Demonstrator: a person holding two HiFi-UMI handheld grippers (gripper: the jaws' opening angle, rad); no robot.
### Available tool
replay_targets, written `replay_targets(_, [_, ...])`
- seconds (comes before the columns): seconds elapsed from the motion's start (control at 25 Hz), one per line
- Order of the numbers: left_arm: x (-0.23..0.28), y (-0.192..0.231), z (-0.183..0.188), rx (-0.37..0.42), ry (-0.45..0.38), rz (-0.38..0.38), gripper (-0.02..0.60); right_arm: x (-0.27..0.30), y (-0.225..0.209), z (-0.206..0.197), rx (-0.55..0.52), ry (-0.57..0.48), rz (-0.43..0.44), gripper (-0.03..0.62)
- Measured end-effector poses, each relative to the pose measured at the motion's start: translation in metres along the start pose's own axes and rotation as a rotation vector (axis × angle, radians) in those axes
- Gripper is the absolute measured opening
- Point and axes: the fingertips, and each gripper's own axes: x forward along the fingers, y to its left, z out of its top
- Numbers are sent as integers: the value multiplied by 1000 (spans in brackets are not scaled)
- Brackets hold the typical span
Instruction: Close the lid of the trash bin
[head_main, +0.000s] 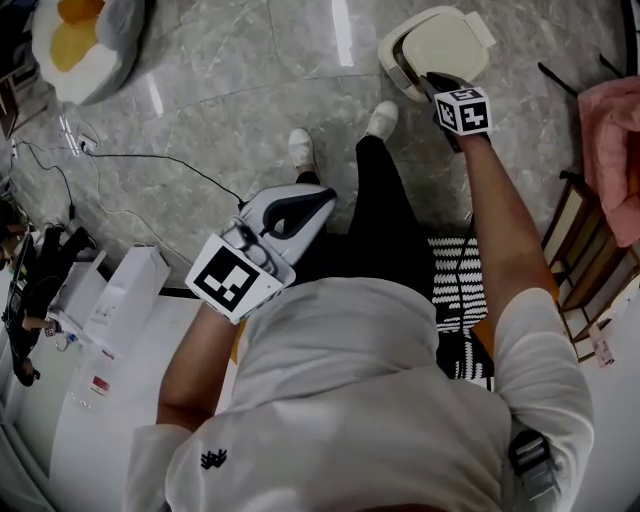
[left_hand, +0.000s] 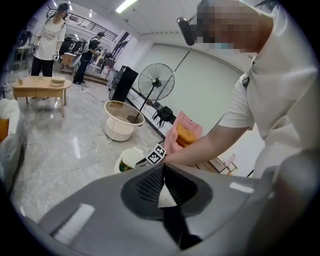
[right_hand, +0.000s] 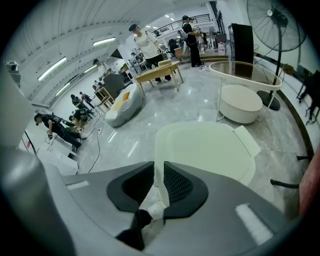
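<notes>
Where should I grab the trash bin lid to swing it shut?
Take the lid by its thin near rim, coming from the person's side, opposite the tab on its far edge. That rim is slim enough for the jaws; the right gripper pinches it there.

Loads of bare marble floor (head_main: 250, 90) to the left of the trash bin (head_main: 440, 35), so anything could swing in from there no problem, but the person's shoe (head_main: 382, 118) sits just beside its front, a pink cloth (head_main: 612, 150) hangs off to the right, and a white tub (right_hand: 241, 102) stands beyond it.
</notes>
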Motion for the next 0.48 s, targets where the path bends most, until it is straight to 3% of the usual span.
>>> replay_targets(0.48, [0, 8, -21, -28, 14, 6, 58, 36, 1, -21, -19, 42, -17, 46])
